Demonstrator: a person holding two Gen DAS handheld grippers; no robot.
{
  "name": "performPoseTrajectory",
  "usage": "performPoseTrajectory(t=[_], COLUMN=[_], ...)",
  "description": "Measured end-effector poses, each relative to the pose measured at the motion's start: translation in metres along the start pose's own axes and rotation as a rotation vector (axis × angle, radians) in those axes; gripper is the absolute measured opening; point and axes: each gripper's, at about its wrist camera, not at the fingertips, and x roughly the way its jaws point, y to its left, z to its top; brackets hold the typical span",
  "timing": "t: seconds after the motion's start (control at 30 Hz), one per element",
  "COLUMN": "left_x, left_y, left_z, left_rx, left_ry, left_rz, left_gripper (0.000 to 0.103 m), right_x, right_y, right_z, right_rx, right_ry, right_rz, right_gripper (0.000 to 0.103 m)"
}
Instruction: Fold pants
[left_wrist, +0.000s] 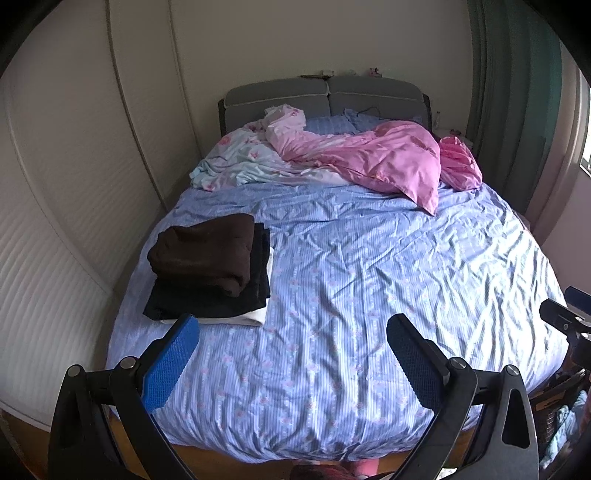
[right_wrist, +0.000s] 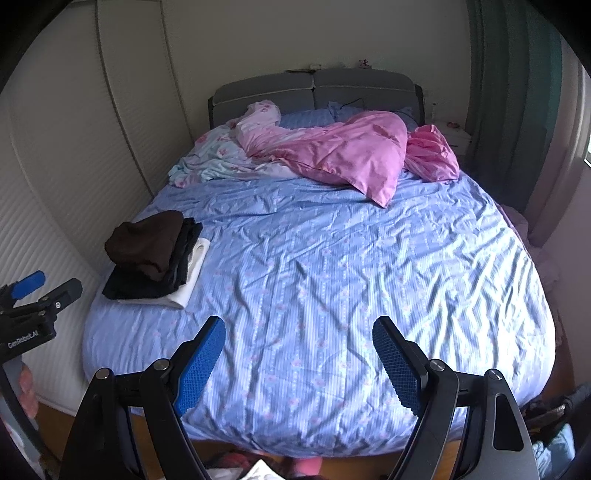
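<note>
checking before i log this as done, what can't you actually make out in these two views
- Folded stack: brown piece on top, black under it, white at the bottom; none can be confirmed as pants, in either view.
- Clothes at the lower right corner, left wrist view: cut off by the frame edge and the left tool.
- Fabric at the bottom edge, right wrist view: cropped, hidden behind the right tool.
- Items on the headboard: too small.

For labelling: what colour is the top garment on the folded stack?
Dark brown top garment, clearest in the left wrist view.
</note>
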Motion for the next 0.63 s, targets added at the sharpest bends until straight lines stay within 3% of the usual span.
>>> performPoseTrajectory(t=[0.63], left_x=[0.0017], left_y=[-0.0071], left_z=[0.0098], left_rx=[0.007], left_ry=[-0.018], left_rz=[-0.013], left_gripper=[0.103], right_x=[0.0011], right_y=[-0.0097], right_z=[-0.0015], right_rx=[0.019], right_ry=[-0.001], right_rz=[-0.015], right_gripper=[0.083])
